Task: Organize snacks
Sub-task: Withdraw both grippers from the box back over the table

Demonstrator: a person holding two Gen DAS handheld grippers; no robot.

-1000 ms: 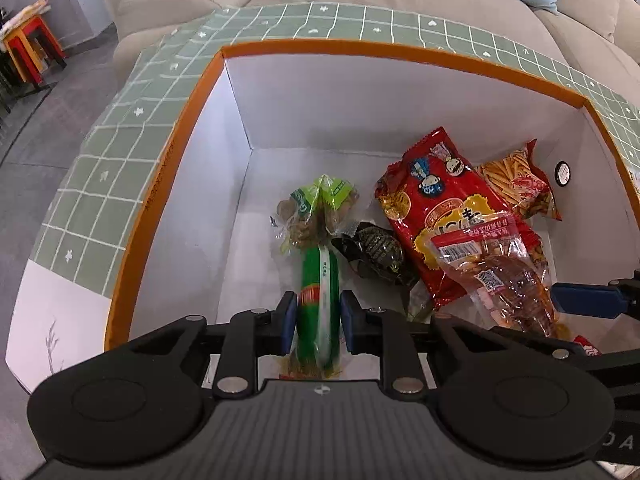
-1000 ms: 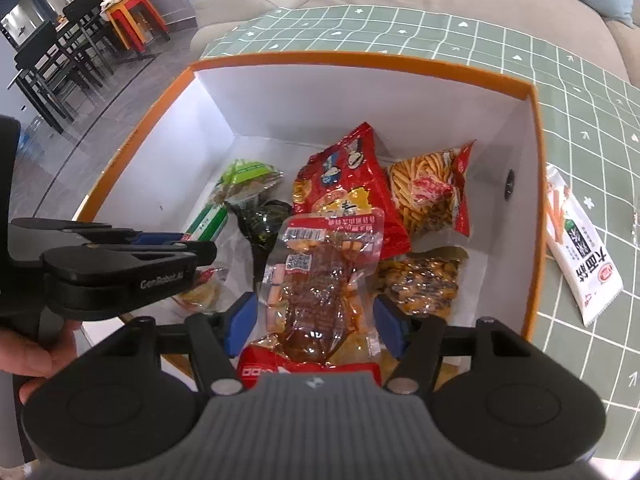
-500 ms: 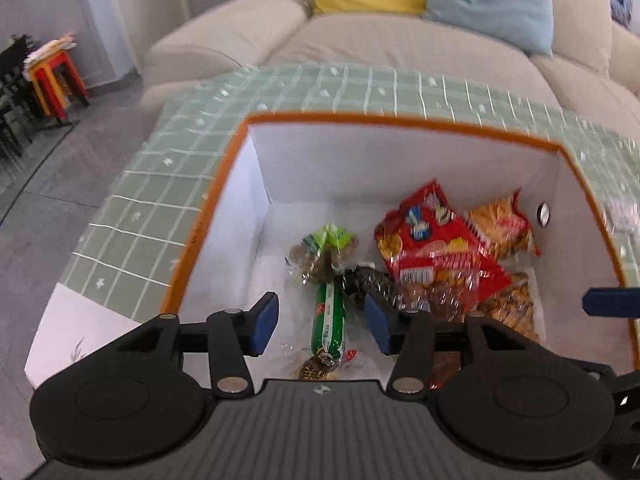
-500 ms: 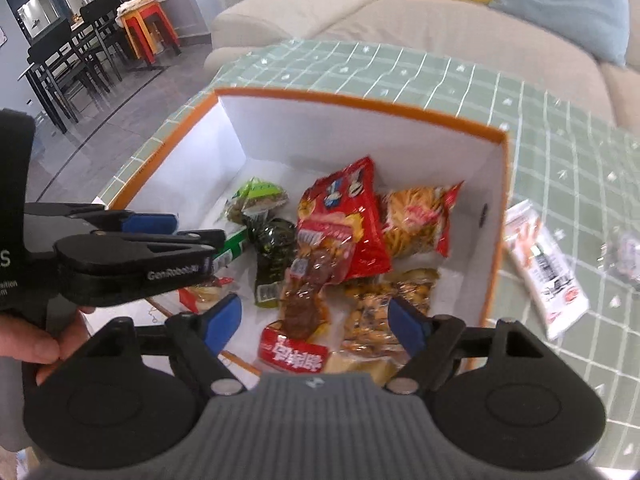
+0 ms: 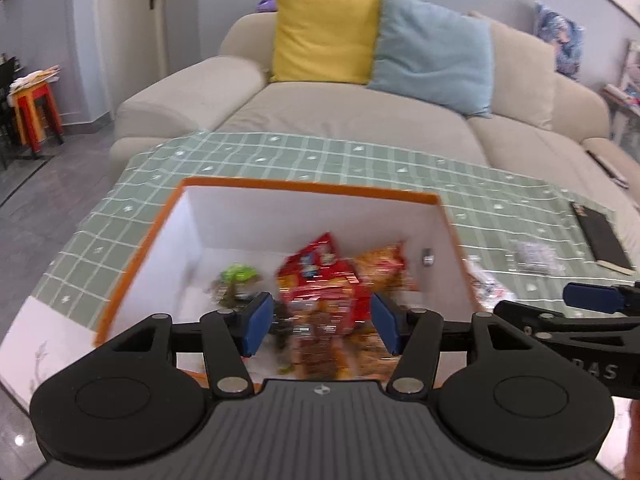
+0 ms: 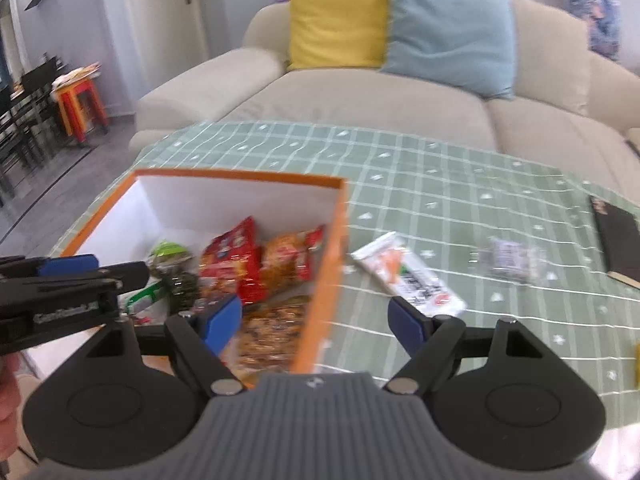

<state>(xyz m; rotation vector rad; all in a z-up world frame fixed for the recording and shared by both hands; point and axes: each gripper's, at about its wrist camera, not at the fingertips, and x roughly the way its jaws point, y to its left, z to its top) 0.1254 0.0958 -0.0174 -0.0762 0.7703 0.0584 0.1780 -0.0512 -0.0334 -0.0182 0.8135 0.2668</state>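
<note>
Both grippers rose from the box (image 6: 324,264); white packet (image 6: 412,280) lies beside it.

An orange-rimmed white box (image 6: 324,264) is sitting open on the table, holding a heap of packets: a red bag (image 6: 234,264) leaning upright at centre, an orange one (image 6: 286,260) right of it, a green-topped one (image 6: 168,252) far left. A white packet (image 6: 412,280) and a clear wrapped one (image 6: 510,260) are lying flat outside, right of the box.

We see a beige sofa (image 5: 344,120) behind the green checked tablecloth (image 6: 440,184), with a yellow cushion (image 5: 324,34) beside a light blue cushion (image 5: 432,46). A red stool (image 6: 80,104) stands far left; a dark book (image 6: 618,240) lies at the cloth's right edge.
</note>
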